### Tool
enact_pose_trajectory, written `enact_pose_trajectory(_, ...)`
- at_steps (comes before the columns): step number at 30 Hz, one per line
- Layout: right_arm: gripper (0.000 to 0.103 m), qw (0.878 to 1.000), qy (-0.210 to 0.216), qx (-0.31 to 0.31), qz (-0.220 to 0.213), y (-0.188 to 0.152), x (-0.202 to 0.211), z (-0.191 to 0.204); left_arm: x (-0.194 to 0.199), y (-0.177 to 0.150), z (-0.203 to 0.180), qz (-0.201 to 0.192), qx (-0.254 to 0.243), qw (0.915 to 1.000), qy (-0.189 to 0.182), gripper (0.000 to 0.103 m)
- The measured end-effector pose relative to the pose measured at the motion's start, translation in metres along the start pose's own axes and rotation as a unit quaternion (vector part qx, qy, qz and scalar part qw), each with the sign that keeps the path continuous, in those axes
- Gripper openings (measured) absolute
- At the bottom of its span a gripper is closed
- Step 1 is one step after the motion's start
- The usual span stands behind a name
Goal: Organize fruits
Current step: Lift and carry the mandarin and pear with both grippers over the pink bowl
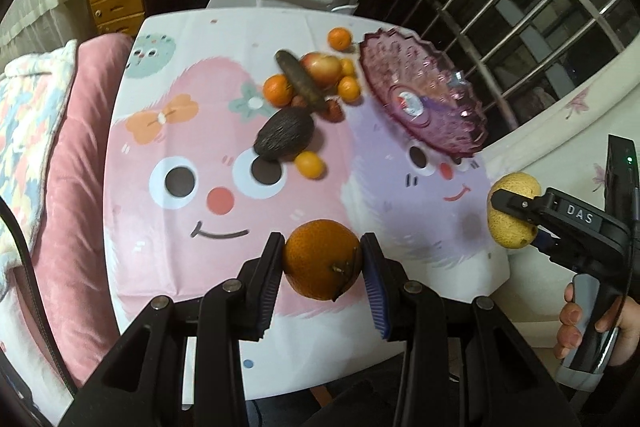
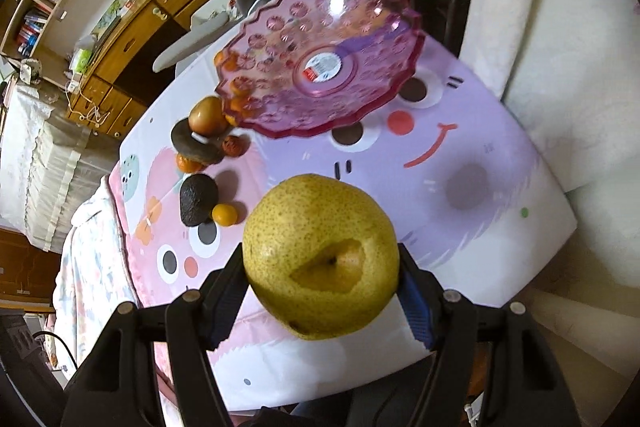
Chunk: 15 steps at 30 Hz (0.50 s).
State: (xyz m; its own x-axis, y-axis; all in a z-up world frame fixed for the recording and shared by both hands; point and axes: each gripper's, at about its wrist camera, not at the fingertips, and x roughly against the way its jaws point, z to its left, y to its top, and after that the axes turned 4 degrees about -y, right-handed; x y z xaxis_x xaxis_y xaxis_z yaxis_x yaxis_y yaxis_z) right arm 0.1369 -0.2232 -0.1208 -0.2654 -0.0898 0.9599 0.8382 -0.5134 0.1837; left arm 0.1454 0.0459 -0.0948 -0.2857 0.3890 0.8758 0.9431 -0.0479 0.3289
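Left wrist view: your left gripper clamps an orange above the near tablecloth, your right gripper grips a yellow pear, loose fruit and the empty pink bowl farther back.

Both grippers are black plastic with angular, branching finger arms pinned by round silver screws, and the left gripper carries ribbed blue pads. The right gripper bears white "DAS" lettering (with a small green light behind it) above a grey-and-black handle.
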Motion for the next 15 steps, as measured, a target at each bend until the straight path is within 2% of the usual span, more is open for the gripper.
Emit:
enact_pose_trajectory(7,0.069,1.0,0.012,0.021,-0.018,0.032,0.011,-0.019,-0.002,0.014,-0.04,-0.021,0.001,0.9998,-0.003,0.037)
enact_pose_trajectory(12,0.069,0.996,0.036,0.081,-0.01,0.064,0.007,-0.028,-0.024,0.032,-0.068,-0.039,0.044,0.9982,0.012,0.037)
enact_pose_trajectory(15,0.069,0.99,0.05,0.134,-0.006,0.085,0.005,-0.032,-0.037,0.045,-0.088,-0.054,0.066,0.9961,0.024,0.037)
